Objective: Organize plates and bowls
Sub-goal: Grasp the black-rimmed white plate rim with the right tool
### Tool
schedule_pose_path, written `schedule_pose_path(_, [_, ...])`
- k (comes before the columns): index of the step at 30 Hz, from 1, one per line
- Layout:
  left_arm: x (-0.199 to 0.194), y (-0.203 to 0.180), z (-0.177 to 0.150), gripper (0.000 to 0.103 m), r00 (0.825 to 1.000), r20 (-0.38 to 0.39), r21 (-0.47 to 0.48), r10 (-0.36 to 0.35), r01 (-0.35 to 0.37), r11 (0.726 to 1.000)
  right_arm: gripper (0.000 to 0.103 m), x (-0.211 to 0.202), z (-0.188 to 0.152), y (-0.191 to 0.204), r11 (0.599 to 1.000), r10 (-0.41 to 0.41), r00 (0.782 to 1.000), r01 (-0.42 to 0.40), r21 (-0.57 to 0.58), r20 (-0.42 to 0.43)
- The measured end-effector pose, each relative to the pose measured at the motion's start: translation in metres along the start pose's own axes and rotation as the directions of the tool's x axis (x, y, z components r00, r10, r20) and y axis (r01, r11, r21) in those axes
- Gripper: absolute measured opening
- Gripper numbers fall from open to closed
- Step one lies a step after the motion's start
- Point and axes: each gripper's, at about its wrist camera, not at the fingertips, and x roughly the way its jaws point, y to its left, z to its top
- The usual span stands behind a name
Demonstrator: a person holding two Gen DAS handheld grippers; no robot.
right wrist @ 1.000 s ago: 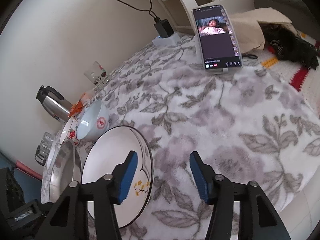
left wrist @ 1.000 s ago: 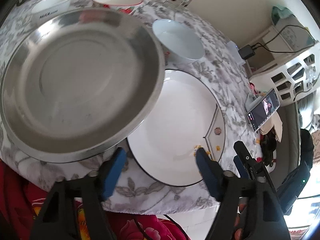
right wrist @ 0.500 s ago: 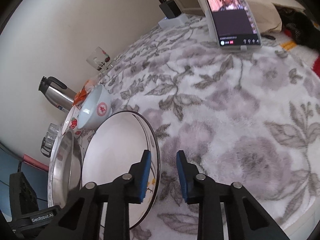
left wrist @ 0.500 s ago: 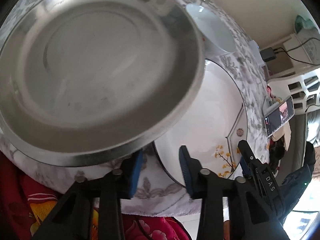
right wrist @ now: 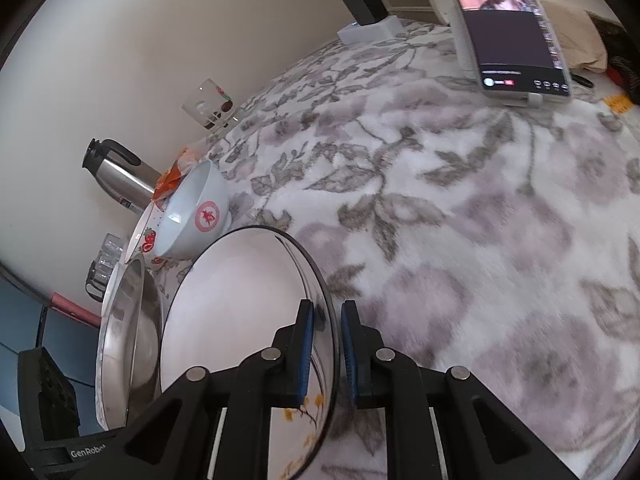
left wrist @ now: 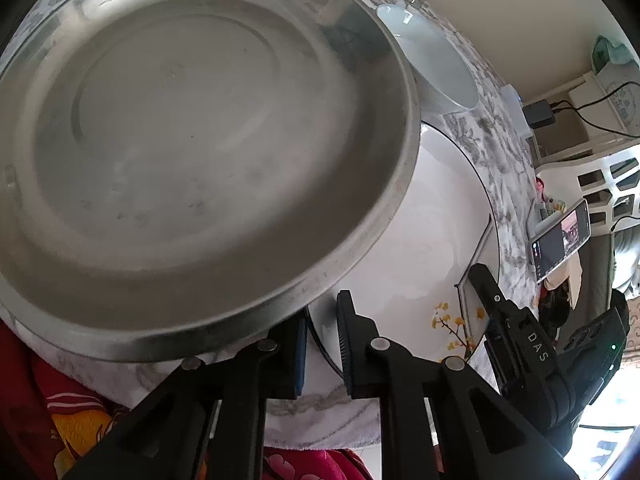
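Plates first: your white plate (right wrist: 236, 312), black-rimmed with a small yellow flower sprig near its edge, lies on the grey floral tablecloth (right wrist: 460, 240) close to the table's near side. Your right gripper (right wrist: 325, 354) has its blue pads closed on that plate's rim, one pad inside the dish and one outside, at the edge beside the yellow sprig. Your left gripper (left wrist: 322, 344) has pinched the same white plate (left wrist: 420, 240) at its near rim, one pad over the dish and the other tucked under the overlapping metal edge, jaws drawn narrow on the black line. Just beside the white plate, and overlapping its edge in the left wrist view, sits the large steel plate (left wrist: 192, 136), empty and dull grey. Behind both stands a pale bowl (right wrist: 198, 216) with a red round emblem, touching a strawberry-patterned bowl (right wrist: 146, 236) further back. Against the wall you have a steel flask (right wrist: 116, 176) with a black handle and a clear glass mug (right wrist: 210, 106). Well apart, at the far side of the cloth, a phone (right wrist: 508, 24) leans on a stand with its screen lit, and a black charger (right wrist: 364, 2) is near it.
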Motion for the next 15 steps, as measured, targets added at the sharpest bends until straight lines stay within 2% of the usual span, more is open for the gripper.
schedule_pose_path(15, [-0.0048,-0.0033,-0.003,0.015,1.0,0.025,0.038,0.013,-0.014,0.999,0.012,-0.0043,0.0015,0.001,0.999,-0.004,1.0,0.004,-0.035,0.002])
